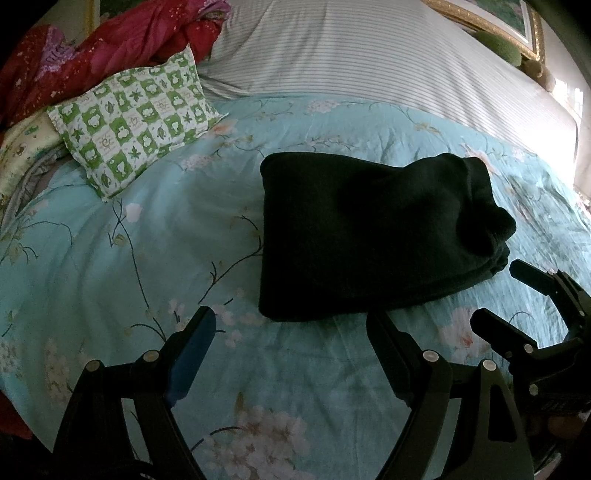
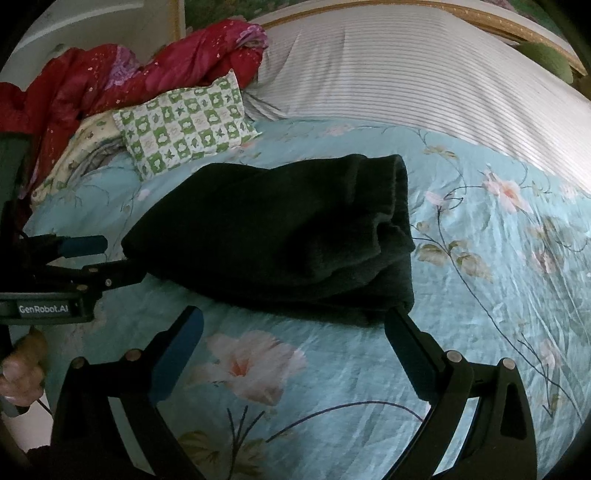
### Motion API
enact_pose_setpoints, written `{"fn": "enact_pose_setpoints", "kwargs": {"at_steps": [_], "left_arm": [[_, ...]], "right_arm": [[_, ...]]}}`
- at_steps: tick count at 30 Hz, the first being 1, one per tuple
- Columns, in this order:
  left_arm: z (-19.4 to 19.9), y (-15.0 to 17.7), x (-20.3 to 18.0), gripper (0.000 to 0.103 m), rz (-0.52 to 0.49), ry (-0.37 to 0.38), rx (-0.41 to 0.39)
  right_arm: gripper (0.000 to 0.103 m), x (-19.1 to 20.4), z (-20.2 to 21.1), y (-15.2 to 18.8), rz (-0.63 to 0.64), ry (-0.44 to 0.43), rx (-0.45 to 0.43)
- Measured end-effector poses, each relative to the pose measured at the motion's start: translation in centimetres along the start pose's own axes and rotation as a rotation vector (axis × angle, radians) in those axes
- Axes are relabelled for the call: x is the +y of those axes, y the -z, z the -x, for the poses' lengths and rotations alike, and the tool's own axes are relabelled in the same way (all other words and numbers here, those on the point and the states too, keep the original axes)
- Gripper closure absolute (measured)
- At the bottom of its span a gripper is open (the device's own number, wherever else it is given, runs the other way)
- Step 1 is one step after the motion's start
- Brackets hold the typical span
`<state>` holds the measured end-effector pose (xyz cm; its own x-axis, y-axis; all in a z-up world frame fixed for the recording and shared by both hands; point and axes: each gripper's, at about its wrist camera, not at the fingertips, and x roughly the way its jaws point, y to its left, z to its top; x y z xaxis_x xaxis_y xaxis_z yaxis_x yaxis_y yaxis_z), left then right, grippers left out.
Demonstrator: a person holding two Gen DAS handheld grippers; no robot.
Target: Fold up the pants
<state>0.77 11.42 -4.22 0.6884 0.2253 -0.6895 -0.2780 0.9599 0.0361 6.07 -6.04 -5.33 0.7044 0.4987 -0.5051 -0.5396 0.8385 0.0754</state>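
The dark pants lie folded into a thick rectangular bundle on the light blue floral bedspread. They also show in the right wrist view. My left gripper is open and empty, just in front of the bundle's near edge. My right gripper is open and empty, also just short of the bundle's near edge. The right gripper shows in the left wrist view at the bundle's right end. The left gripper shows in the right wrist view at the bundle's left end.
A green and white checked pillow lies behind the pants to the left. A red quilt is heaped at the far left. A striped white sheet covers the far part of the bed. A gold picture frame stands behind it.
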Motion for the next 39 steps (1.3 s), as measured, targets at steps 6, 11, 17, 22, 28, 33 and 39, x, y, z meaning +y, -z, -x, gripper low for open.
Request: {"fn": "enact_pose_setpoints", "kwargs": {"at_steps": [6,11,17,22,28,33,39], "left_arm": [[0.04,0.03,-0.13,0.019,-0.006,-0.002,0.001],[0.08,0.11,-0.26,0.019,-0.013,-0.004,-0.002],[0.07,0.14,-0.34,0.019,-0.019,-0.005,-0.004],[0.13,0.21,-0.49,0.019,-0.027,-0.008,-0.009],[0.22,0.26,-0.59,0.019,-0.032,-0.011,-0.012],[0.27,0.23,-0.56,0.019,-0.033,-0.01,-0.012],[0.41,0.31,-0.53,0.019,-0.036,-0.011,-0.015]], "right_arm": [[0.004,0.15,-0.07,-0.03,0.005,0.0,0.004],[0.004,0.2,-0.06,-0.03,0.004,-0.001,0.004],[0.004,0.3,-0.09,-0.02,0.004,-0.002,0.003],[0.004,0.35,-0.05,-0.01,0.004,-0.002,0.002],[0.004,0.41,-0.04,0.02,0.004,-0.001,0.002],[0.004,0.43,-0.02,0.02,0.004,-0.001,0.001],[0.004,0.45,-0.02,0.04,0.003,0.0,0.003]]}}
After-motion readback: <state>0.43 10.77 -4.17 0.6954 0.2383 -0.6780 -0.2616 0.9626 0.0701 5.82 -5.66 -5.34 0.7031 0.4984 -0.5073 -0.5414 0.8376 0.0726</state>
